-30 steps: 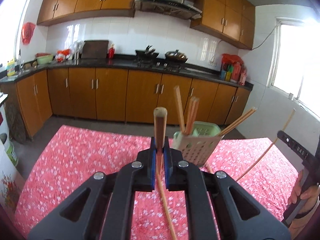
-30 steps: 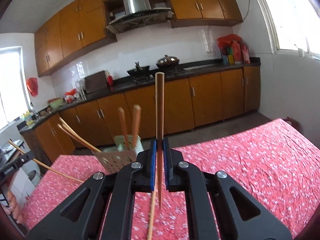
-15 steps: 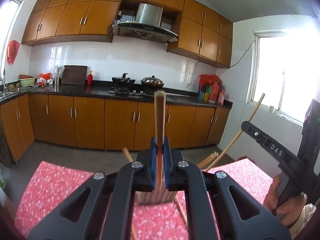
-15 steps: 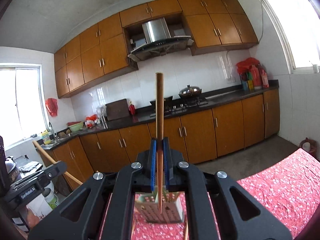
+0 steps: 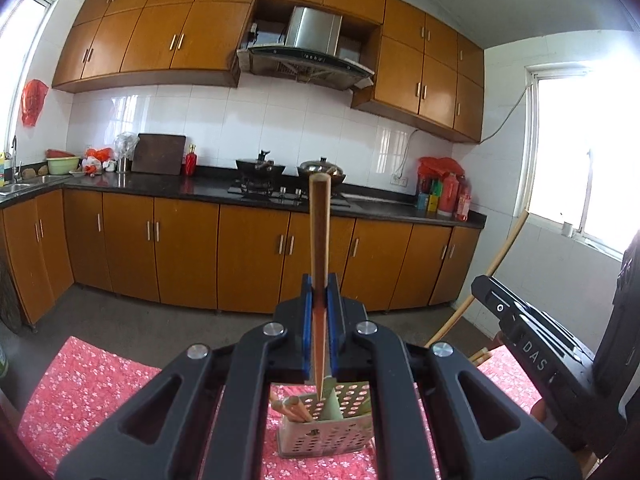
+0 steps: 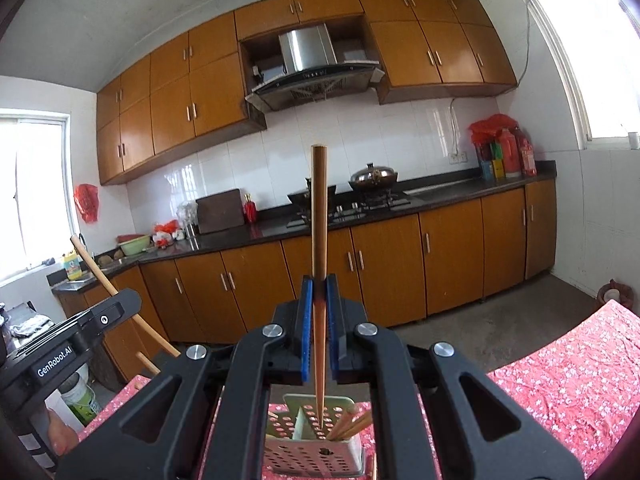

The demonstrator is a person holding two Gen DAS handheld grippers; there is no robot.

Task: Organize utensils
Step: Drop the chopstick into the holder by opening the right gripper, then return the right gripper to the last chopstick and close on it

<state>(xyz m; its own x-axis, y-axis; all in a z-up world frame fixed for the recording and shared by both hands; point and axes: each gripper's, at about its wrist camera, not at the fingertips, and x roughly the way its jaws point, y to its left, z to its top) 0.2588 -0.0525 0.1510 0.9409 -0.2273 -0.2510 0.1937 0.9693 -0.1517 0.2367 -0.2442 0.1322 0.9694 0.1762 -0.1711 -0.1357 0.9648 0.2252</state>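
Perforated caddy (image 5: 326,432) holds chopsticks (image 6: 350,426); each gripper (image 5: 320,312) (image 6: 319,312) clamps another chopstick (image 5: 319,248) (image 6: 319,216).

Orange-brown wood cabinets (image 5: 248,248), white tiled wall (image 5: 248,128) — bright window (image 5: 580,152)

Left gripper (image 5: 320,304): matt black plastic, blue rubbery pads, shiny metal screws. Right gripper (image 6: 319,304): same finish. Chopstick (image 5: 319,240) smooth wood, same as chopstick (image 6: 319,220). Holder (image 5: 326,436) pale perforated plastic, matt. Tablecloth (image 5: 92,392) red floral cloth, wrinkled. Cabinets (image 5: 184,248) glossy wood. Wall tiles (image 5: 280,120) glossy white. Range hood (image 5: 316,36) brushed metal. Countertop (image 5: 160,186) polished dark stone.
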